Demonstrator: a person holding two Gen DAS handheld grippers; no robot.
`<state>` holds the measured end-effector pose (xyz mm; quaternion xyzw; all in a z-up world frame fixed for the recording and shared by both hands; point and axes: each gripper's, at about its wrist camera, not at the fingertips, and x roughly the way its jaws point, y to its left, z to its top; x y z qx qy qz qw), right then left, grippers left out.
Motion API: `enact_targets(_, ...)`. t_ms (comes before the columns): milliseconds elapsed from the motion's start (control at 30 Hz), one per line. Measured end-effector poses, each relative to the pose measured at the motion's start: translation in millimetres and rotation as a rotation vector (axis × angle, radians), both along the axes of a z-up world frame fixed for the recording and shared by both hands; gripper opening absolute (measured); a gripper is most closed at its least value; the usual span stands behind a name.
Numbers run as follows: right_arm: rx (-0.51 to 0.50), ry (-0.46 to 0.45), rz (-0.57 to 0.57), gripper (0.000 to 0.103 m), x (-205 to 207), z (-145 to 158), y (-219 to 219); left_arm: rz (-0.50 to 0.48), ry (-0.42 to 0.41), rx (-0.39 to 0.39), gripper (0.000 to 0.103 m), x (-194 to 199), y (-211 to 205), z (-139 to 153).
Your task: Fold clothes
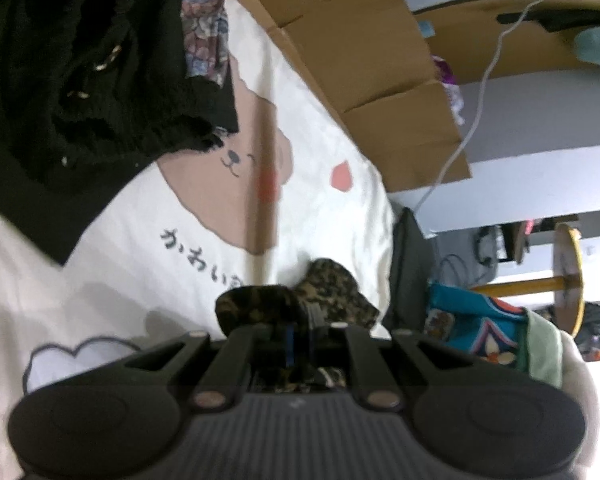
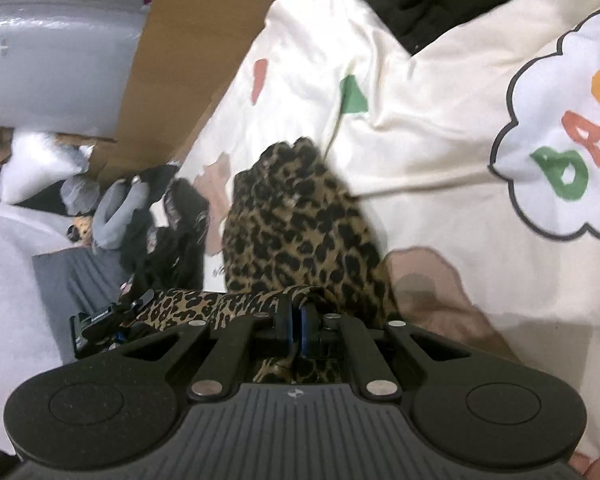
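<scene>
We see the left gripper [image 1: 296,330] and right gripper [image 2: 299,326], jaws of each clenched on the leopard-print garment [image 2: 300,232], which hangs bunched just above the cream printed bedspread [image 2: 440,160], beside a black garment [image 1: 72,72].

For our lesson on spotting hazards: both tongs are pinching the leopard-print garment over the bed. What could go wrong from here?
1. Each of the tongs, left and right, pinches only a thin bit of the leopard-print garment, so it may slip out.
2. The black clothes lie close by on the printed bedcover; the hanging cloth could drag over them.
3. The cardboard box borders the bed, so a swing could catch it.
</scene>
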<state>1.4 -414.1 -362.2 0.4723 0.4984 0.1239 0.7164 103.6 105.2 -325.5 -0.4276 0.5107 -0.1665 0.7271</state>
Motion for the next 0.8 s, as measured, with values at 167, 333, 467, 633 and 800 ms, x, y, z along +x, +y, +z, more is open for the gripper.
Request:
enact_targets(167,-0.017,0.027,-0.021,0.002,12,-13,-3,-0.014,0.001,0.057,0.007,18,-9,-9)
enact_targets(333,-0.011,0.034,-0.035,0.003,21,-19,-9,-0.030,-0.003,0.077,0.007,29,-16,-14)
enact_targets(467,0.007,0.072,-0.058,0.006,21,-31,-10,-0.023,0.027,0.090,0.008,32,-16,-26)
enact_targets(633,0.035,0.076,-0.041,0.024,19,-35,-4,-0.034,0.085,0.060,0.019,23,-17,-43)
enact_targets(800,0.044,0.055,-0.011,0.026,23,-29,4,-0.033,0.080,0.027,0.016,20,-19,-44)
